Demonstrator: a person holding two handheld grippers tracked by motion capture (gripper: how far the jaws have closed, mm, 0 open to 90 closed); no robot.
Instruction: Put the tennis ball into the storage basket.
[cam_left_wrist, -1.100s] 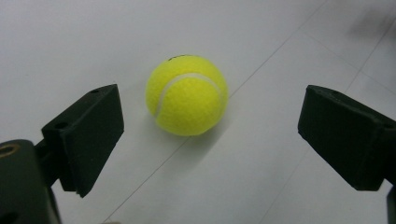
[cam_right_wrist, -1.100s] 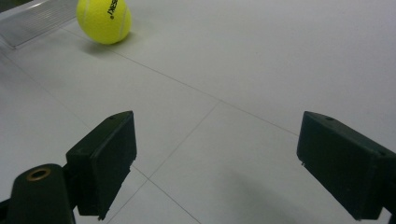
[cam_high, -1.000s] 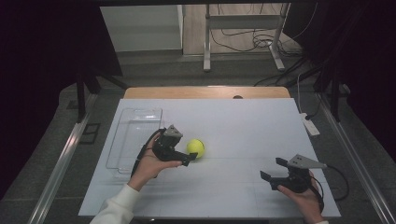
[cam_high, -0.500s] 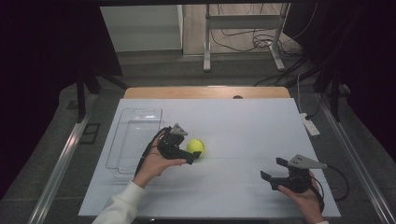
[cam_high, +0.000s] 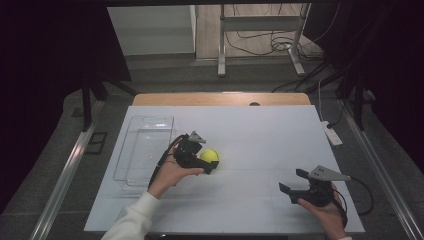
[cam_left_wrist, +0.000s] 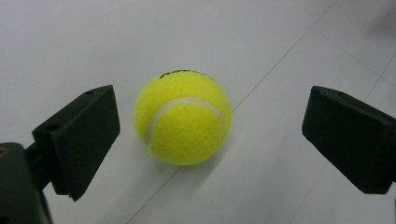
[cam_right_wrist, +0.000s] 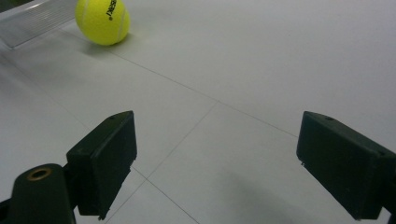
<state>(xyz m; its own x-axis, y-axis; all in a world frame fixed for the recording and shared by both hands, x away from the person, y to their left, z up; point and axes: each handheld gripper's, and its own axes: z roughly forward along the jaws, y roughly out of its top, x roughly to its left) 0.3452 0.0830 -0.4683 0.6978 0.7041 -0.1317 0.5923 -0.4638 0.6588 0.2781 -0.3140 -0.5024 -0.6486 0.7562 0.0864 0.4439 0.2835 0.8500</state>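
You are at the approach step: your left gripper (cam_left_wrist: 210, 140) is spread wide around the tennis ball (cam_left_wrist: 183, 116), which rests on the white table (cam_high: 260, 135) just right of the clear tray (cam_high: 145, 150). Next, centre the ball, then squeeze. Your right gripper (cam_right_wrist: 215, 163) idles, spread, holding nothing. The tray's contents are hard to judge.

Ball (cam_high: 209, 156) right of tray (cam_high: 145, 150)

The high view looks forward and down over the whole bench (cam_high: 260, 130). Each gripper view rides low and close, facing along its jaws; all three share the tennis ball (cam_left_wrist: 183, 117).
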